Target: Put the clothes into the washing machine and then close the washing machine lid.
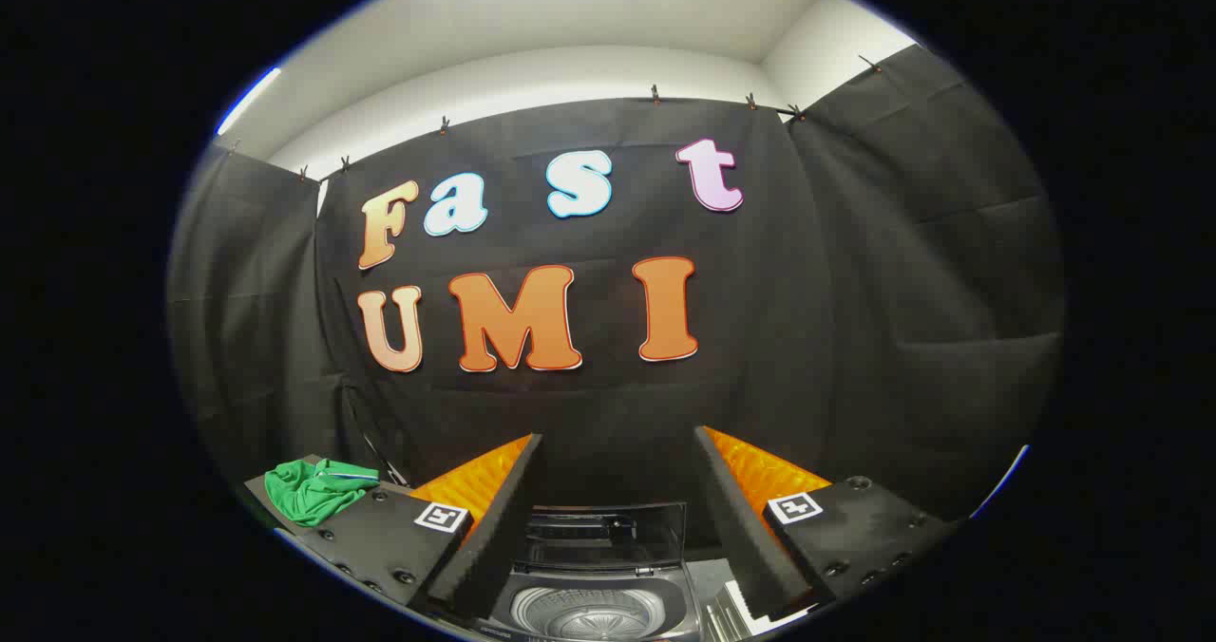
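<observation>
My gripper (617, 447) is open, its two fingers spread wide with nothing between them. Below and between the fingers stands a small top-loading washing machine (594, 604). Its lid (608, 533) is raised upright at the back, and the ribbed metal drum (581, 613) shows underneath. A crumpled green garment (313, 488) lies on a dark surface to the left, beyond the left finger (489, 528) and apart from it.
Black cloth walls close the booth behind and on both sides. A thin dark stand or cable (385, 466) leans just right of the green garment. A pale ridged object (736, 613) sits beside the machine, under the right finger.
</observation>
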`<move>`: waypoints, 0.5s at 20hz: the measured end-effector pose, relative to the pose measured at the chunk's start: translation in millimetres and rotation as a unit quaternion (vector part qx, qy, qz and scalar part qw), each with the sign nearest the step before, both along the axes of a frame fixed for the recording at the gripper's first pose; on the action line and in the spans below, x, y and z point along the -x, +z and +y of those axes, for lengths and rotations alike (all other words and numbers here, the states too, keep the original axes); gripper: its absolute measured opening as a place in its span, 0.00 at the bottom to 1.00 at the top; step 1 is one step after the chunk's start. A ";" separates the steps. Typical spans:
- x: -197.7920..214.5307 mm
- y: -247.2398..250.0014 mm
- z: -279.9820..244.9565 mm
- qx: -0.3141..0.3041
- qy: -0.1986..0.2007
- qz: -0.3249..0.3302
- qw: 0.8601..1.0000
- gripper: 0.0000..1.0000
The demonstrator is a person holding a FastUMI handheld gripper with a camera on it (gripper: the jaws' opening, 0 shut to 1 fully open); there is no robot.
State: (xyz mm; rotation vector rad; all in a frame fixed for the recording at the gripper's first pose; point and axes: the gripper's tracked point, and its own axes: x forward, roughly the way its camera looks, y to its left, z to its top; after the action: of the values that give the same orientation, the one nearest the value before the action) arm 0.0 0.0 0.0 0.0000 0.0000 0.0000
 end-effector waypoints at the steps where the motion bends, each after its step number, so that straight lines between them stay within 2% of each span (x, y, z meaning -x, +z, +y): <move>1: -0.8 -1.8 2.2 0.000 0.003 0.002 1.000 0.99; 10: -9.6 -18.0 13.4 -0.001 0.028 0.015 0.999 0.99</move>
State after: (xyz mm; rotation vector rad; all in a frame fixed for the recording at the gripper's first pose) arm 9.6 13.4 -18.0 0.0019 0.0304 0.0557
